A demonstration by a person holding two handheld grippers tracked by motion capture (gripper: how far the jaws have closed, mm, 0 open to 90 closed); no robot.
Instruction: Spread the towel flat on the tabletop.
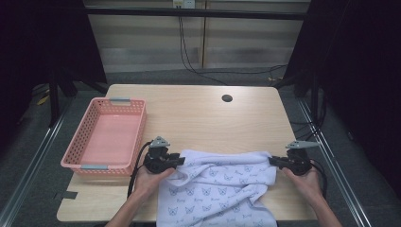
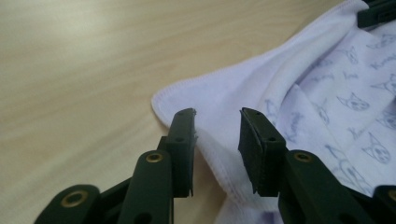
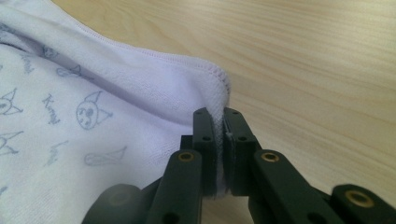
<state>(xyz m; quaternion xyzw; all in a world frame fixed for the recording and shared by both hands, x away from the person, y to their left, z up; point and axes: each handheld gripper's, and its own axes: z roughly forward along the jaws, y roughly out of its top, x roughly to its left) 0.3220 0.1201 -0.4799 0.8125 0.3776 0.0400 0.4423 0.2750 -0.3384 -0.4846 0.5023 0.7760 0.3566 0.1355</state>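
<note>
Soft, light towel (image 1: 222, 187) drapes over the table's (image 1: 198, 113) near edge; right gripper (image 3: 219, 122) pinches its hemmed corner, left gripper (image 2: 217, 128) gapes around the other.

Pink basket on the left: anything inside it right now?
The pink basket looks empty in the high view: only its bare pink floor shows. The strip of floor just behind its near wall is hidden. The printed cloth lies on the table beside it.
</note>
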